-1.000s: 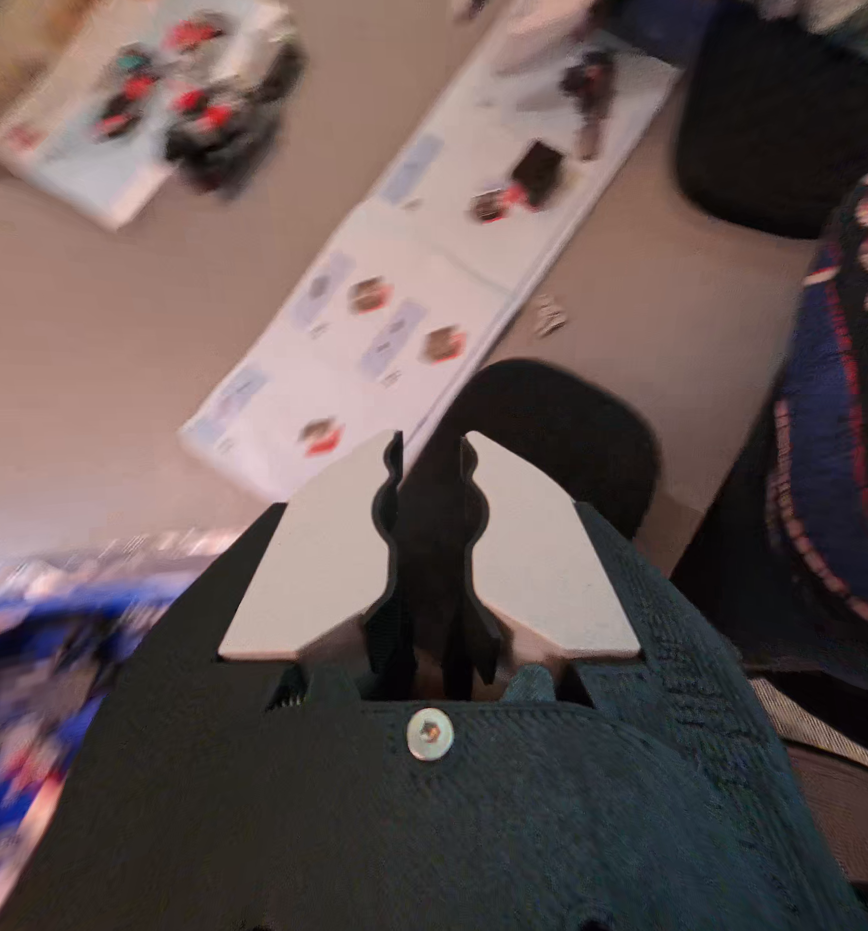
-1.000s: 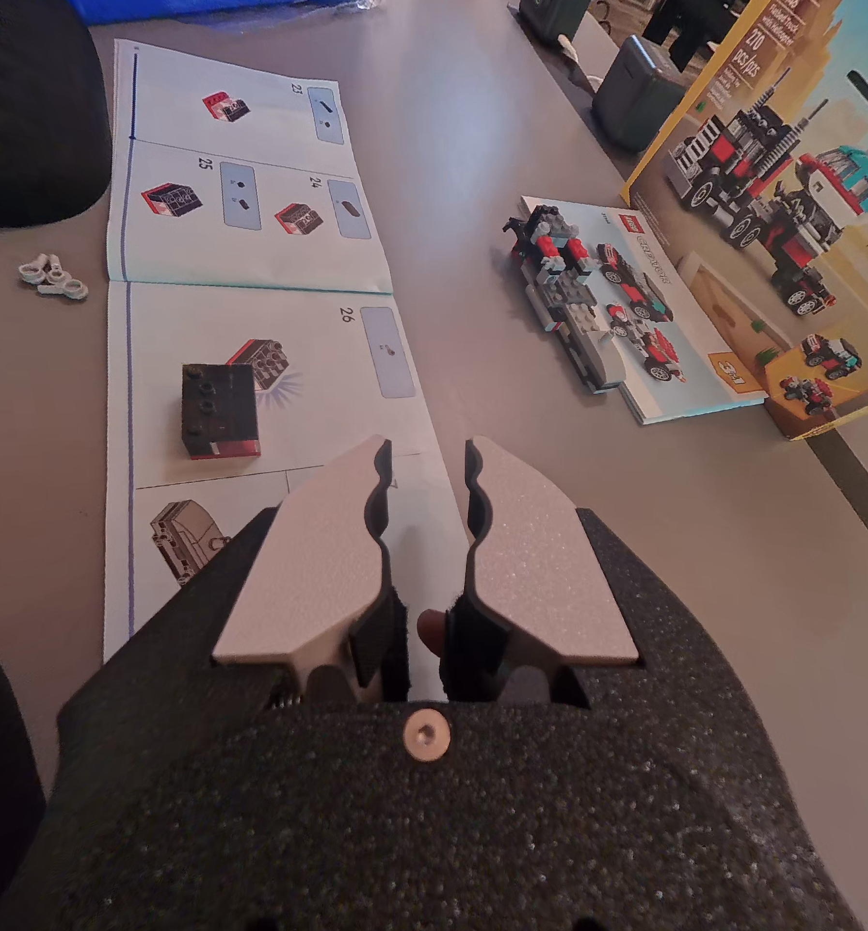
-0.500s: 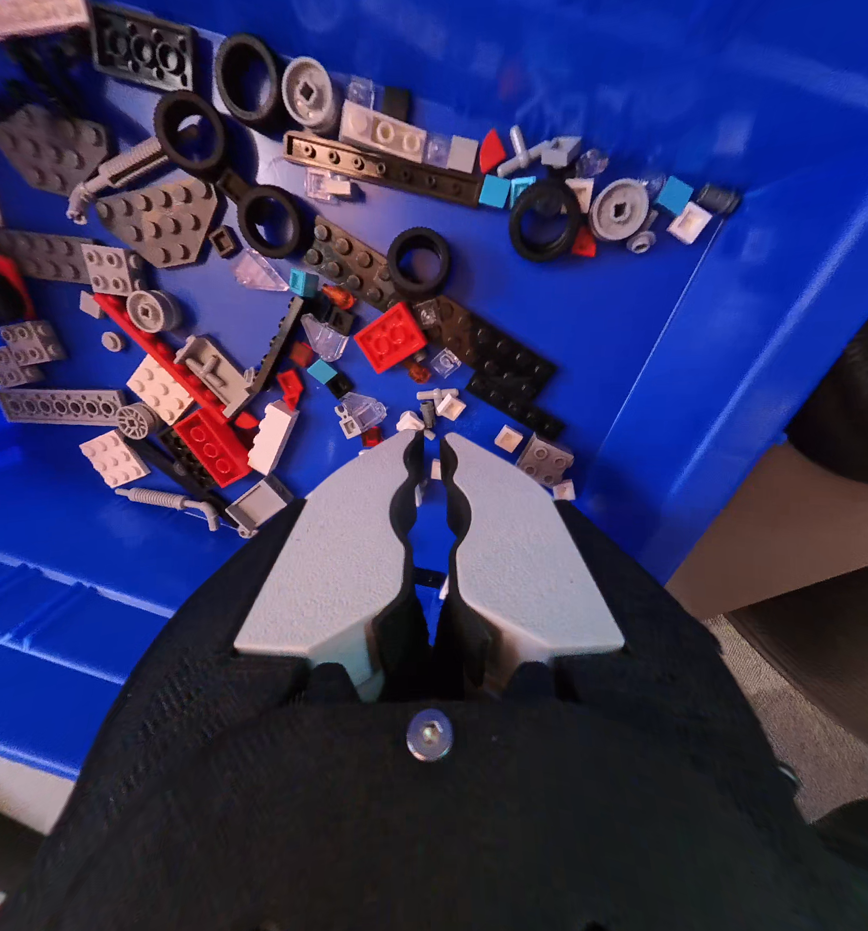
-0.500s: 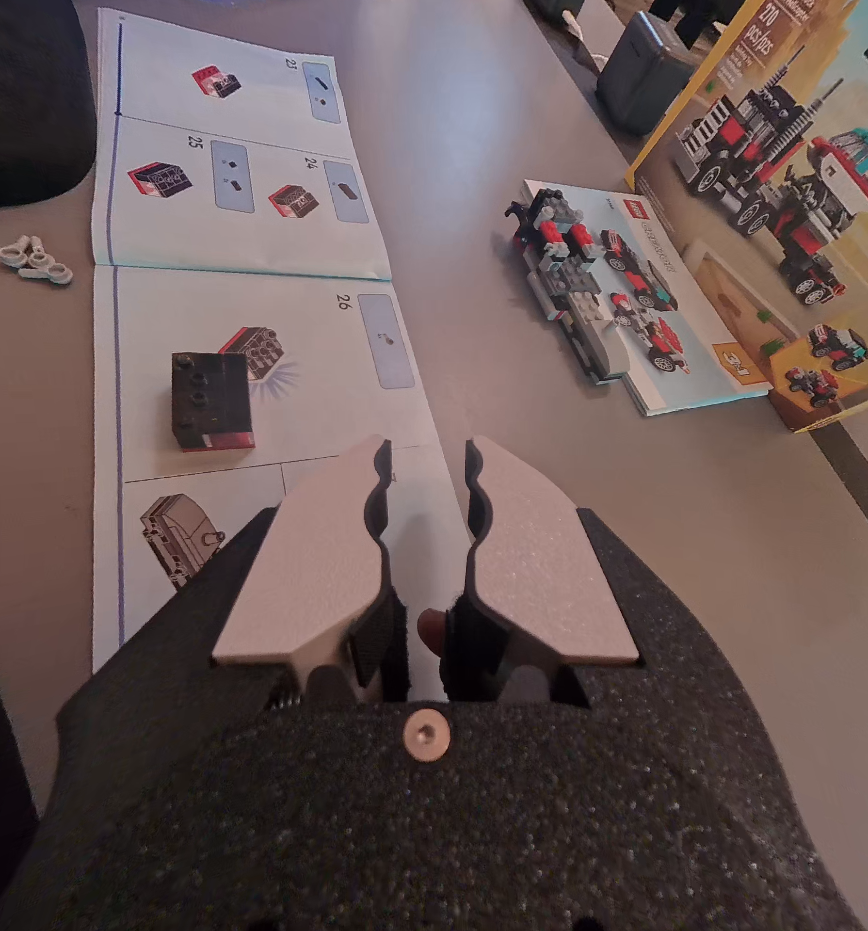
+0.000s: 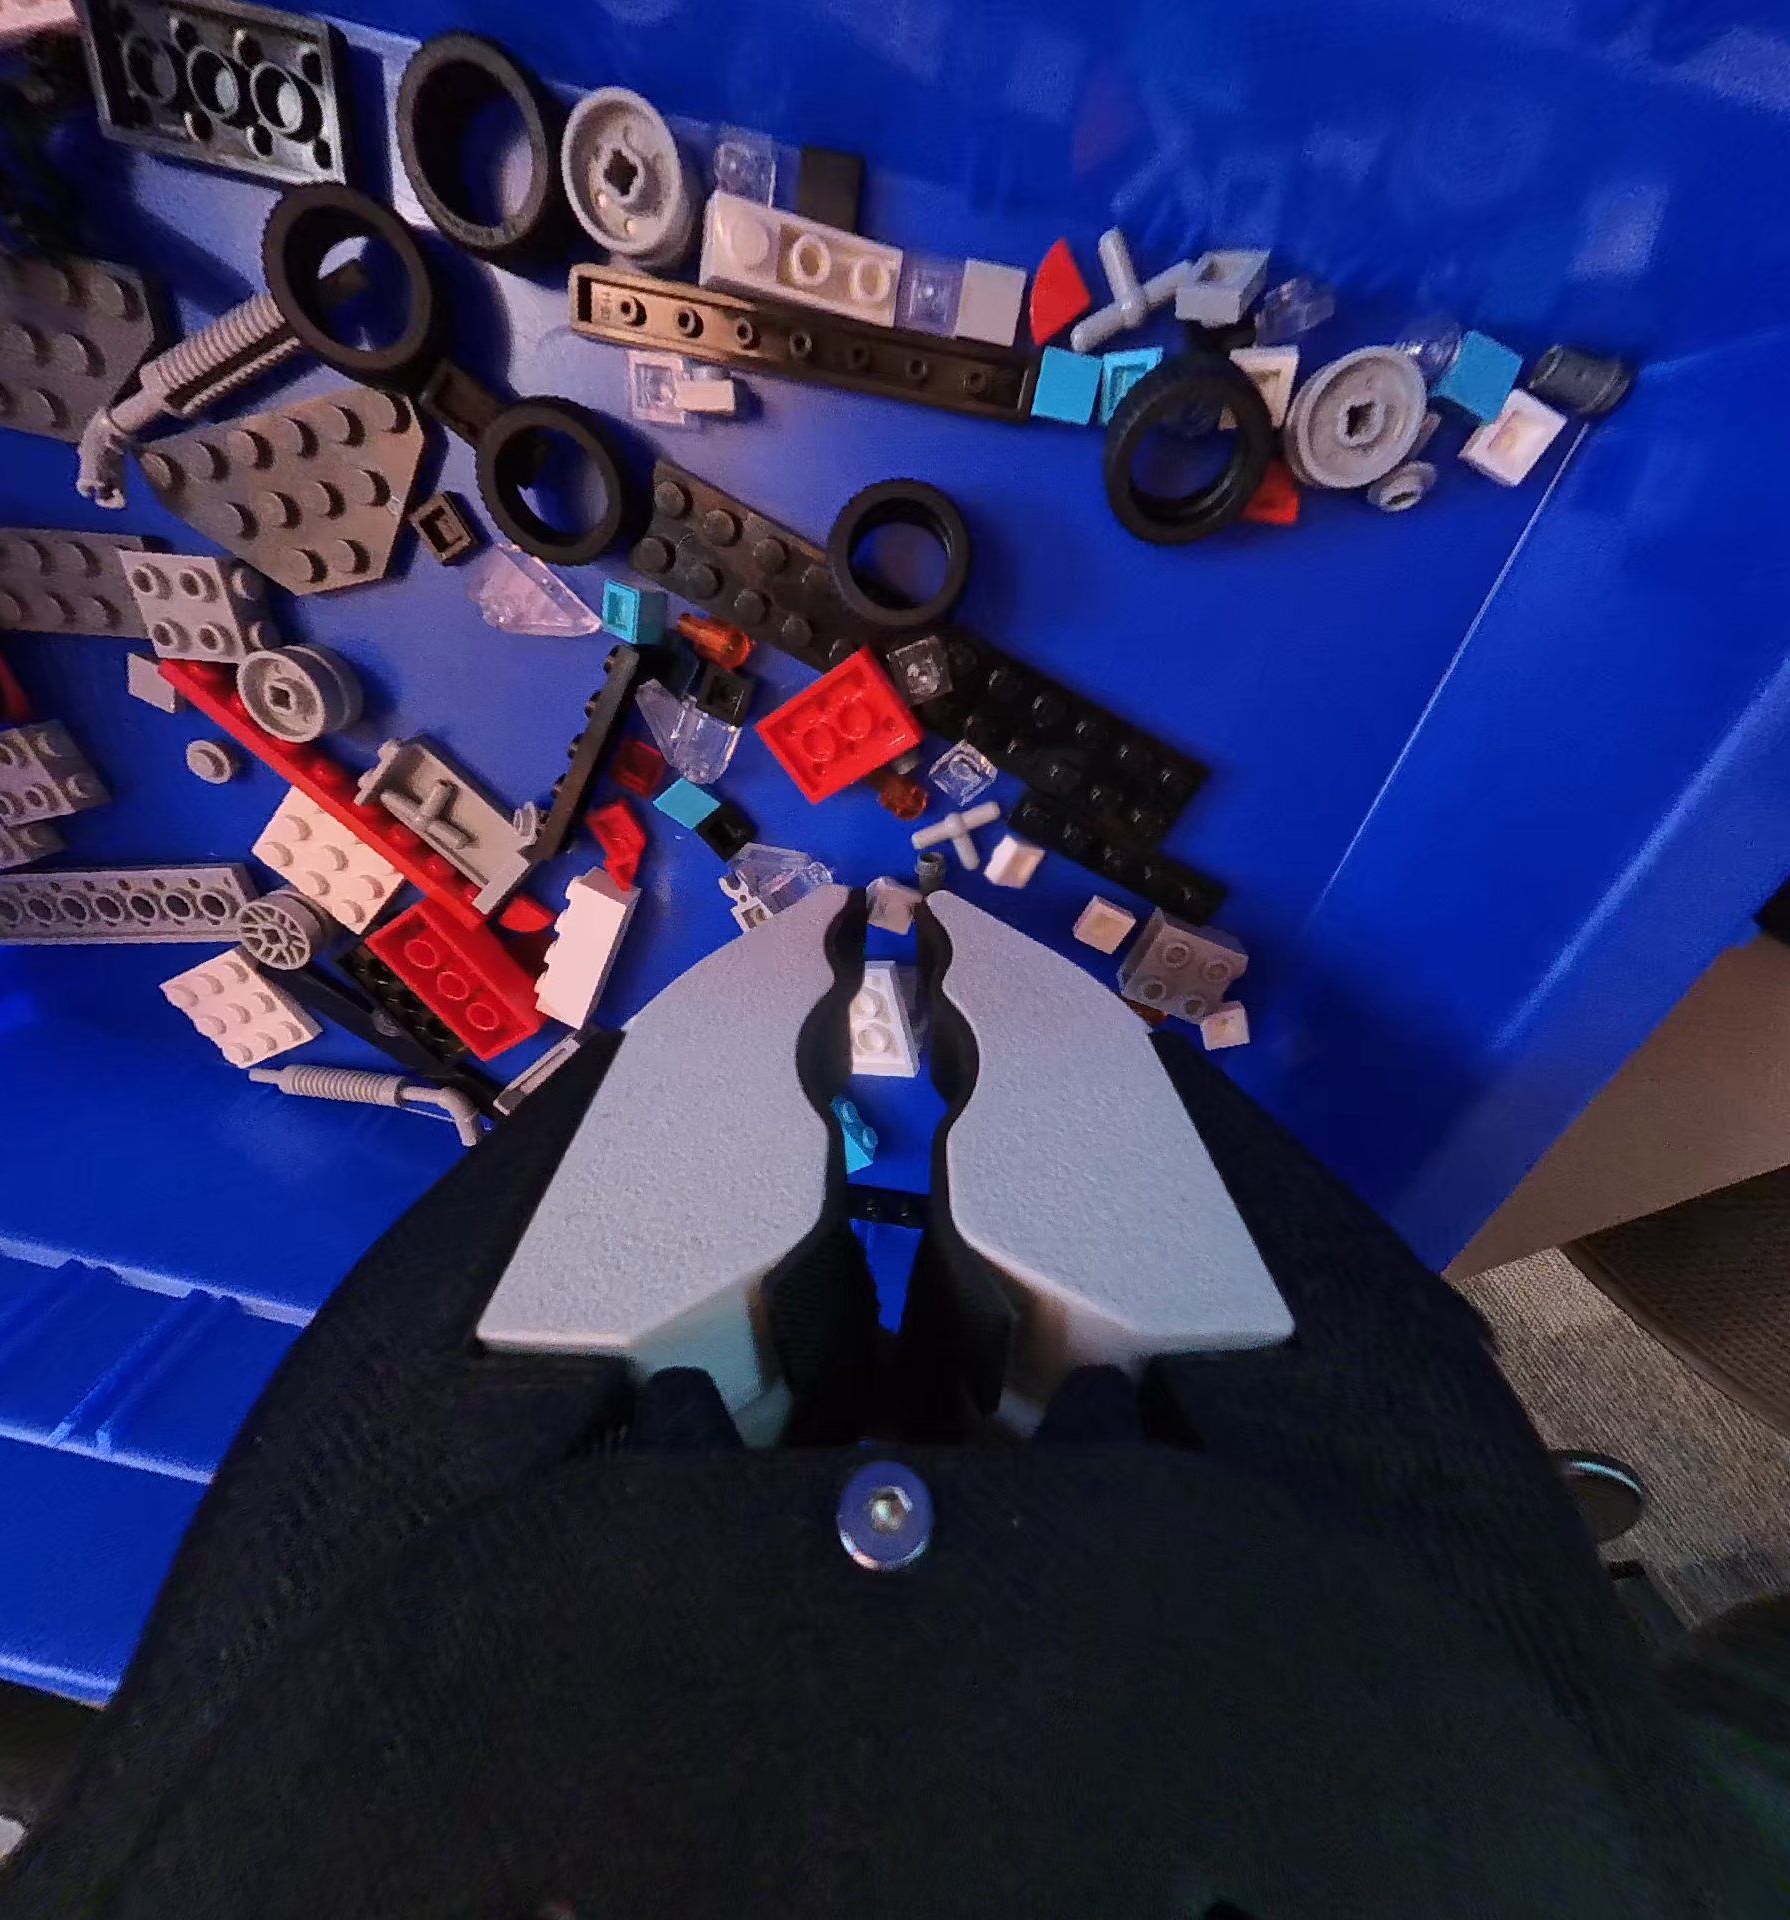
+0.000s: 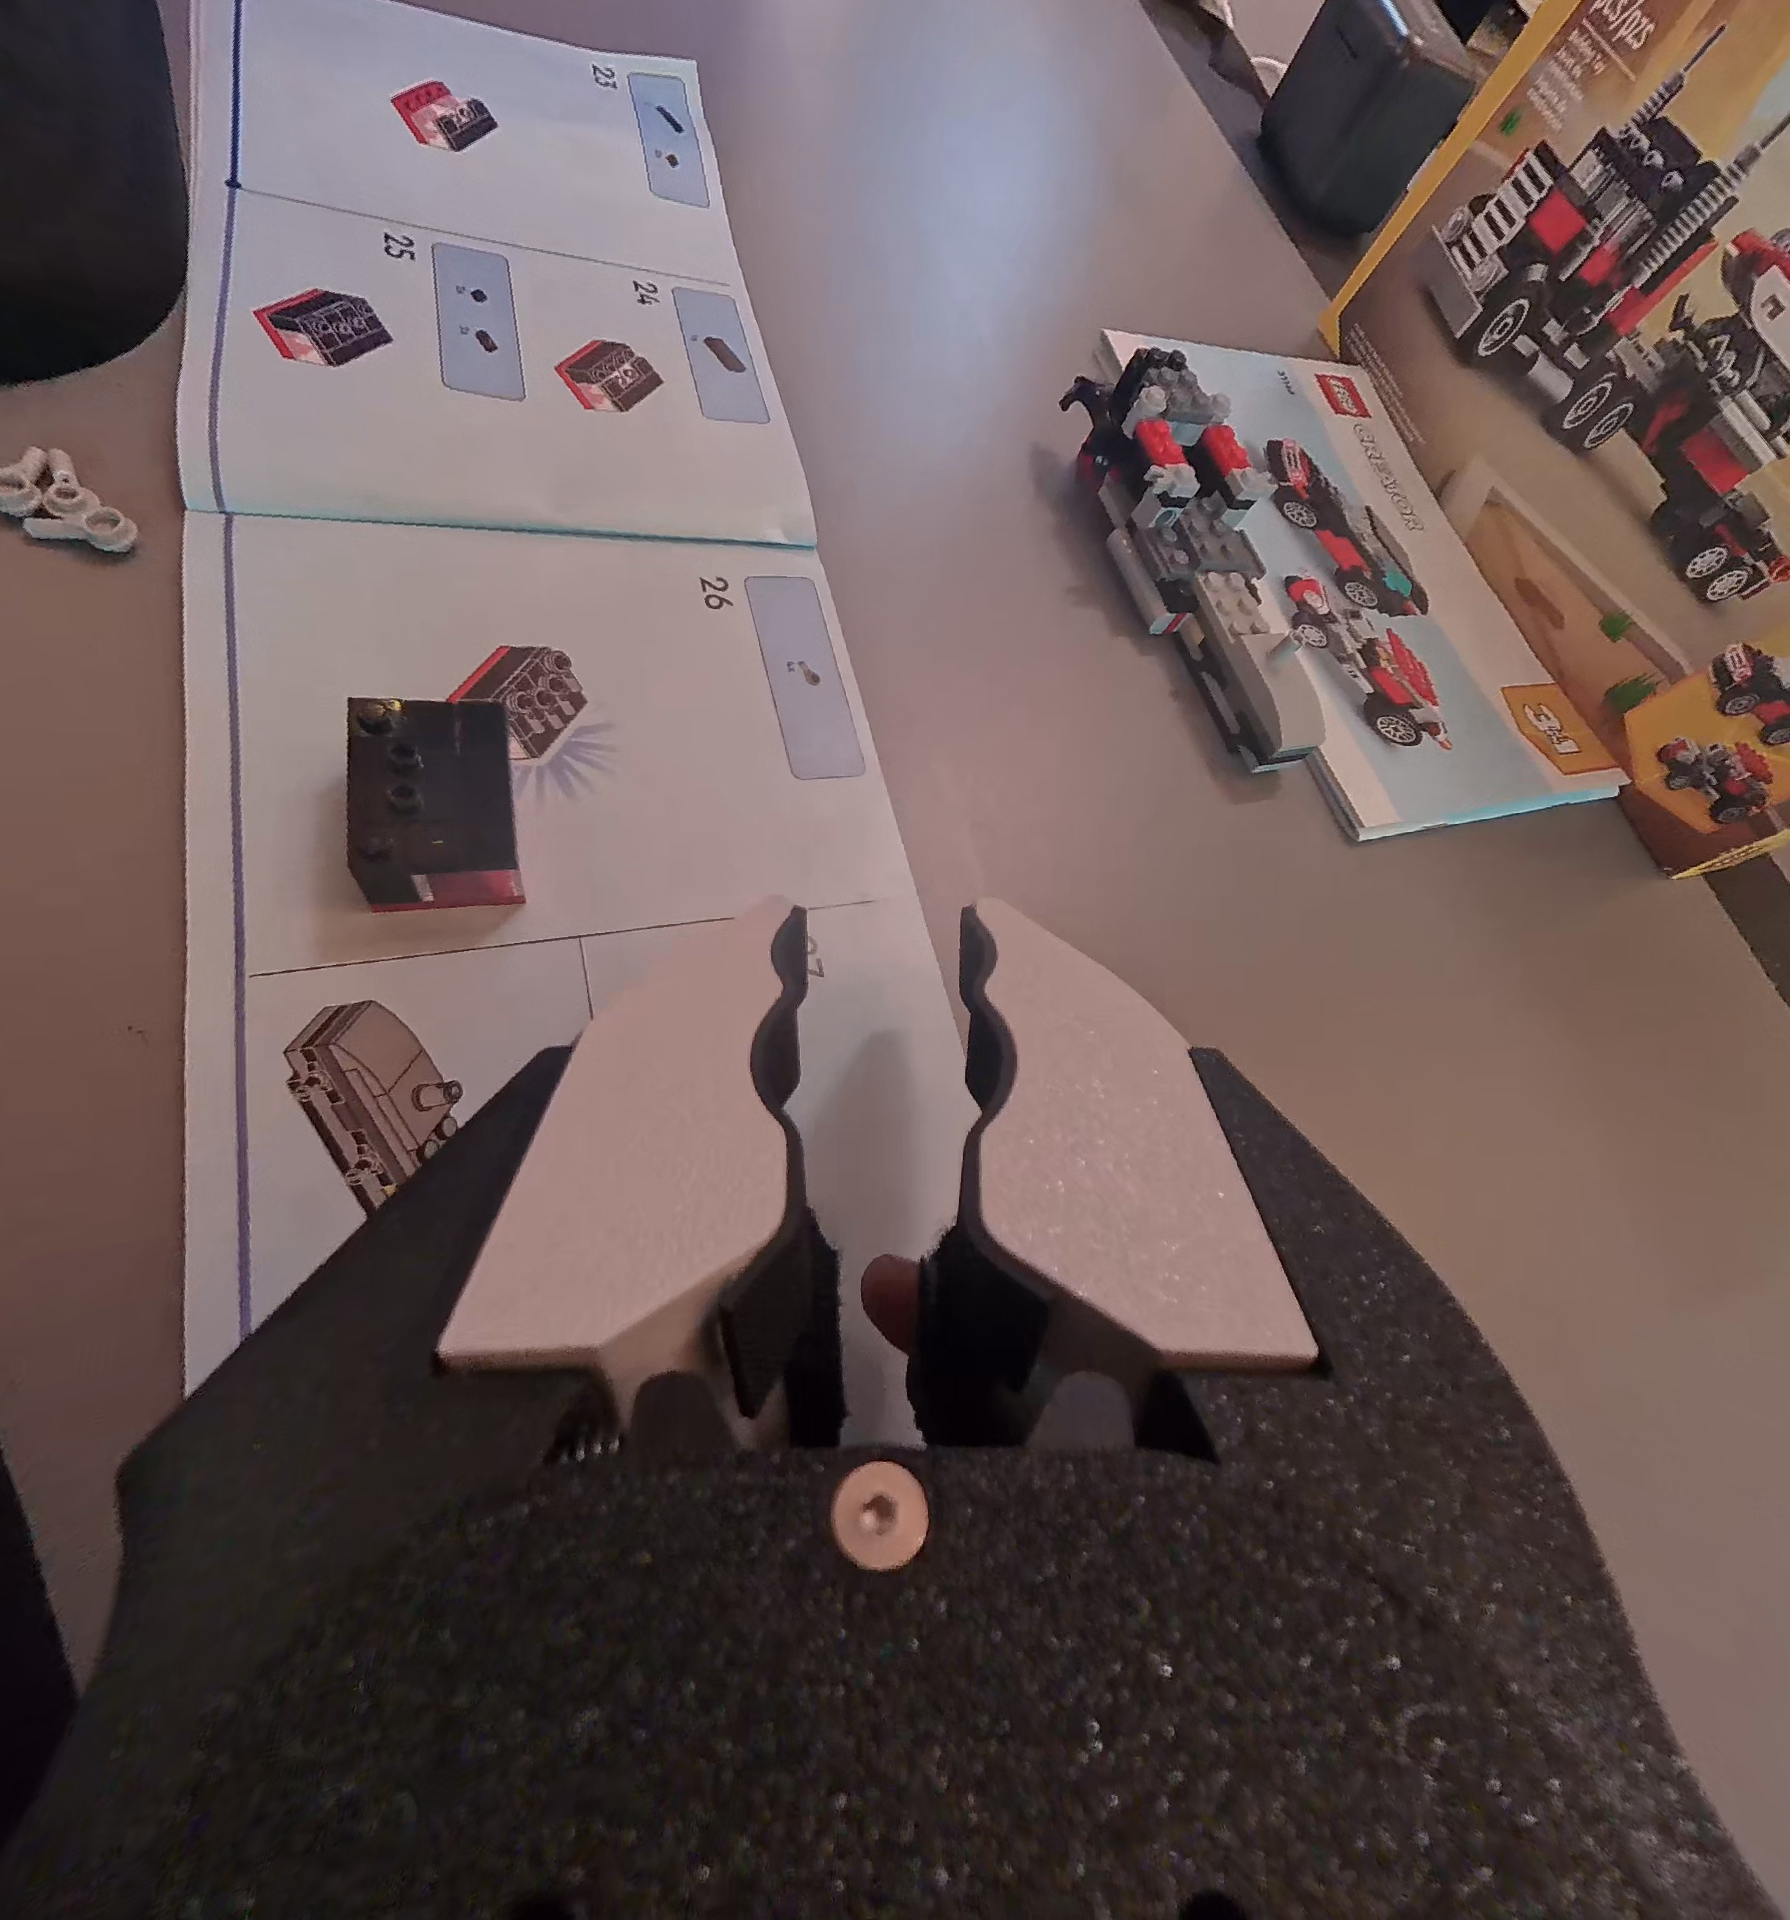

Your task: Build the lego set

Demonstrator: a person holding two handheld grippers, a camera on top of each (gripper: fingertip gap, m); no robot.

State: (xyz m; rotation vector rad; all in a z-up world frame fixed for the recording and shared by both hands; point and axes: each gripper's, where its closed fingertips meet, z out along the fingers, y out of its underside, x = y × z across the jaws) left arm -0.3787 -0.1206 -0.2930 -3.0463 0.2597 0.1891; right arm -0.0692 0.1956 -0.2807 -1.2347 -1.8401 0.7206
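My left gripper (image 5: 889, 916) hangs over a blue bin (image 5: 1493, 727) of loose lego pieces, its jaws only narrowly apart. A small light grey piece (image 5: 889, 900) lies right at its tips, and a white two-stud plate (image 5: 883, 1023) shows through the gap. I cannot tell whether the tips touch the grey piece. My right gripper (image 6: 878, 920) is open and empty above the open instruction booklet (image 6: 558, 499). A black block with a red base (image 6: 429, 800) stands on the booklet, ahead and to the left of it.
A partly built truck (image 6: 1192, 551) lies on a second booklet (image 6: 1473, 727) at the right, beside the set's box (image 6: 1649, 364). Small grey pieces (image 6: 55, 499) lie left of the booklet. The bin holds tyres (image 5: 345, 281), a red plate (image 5: 839, 722) and black plates (image 5: 1057, 727). Tip to tip, the grippers are about 45 cm apart.
My left gripper swung from the table to the blue bin, then moved closer to the pieces, and its jaws narrowed. My right gripper stayed open and shifted slightly over the booklet.
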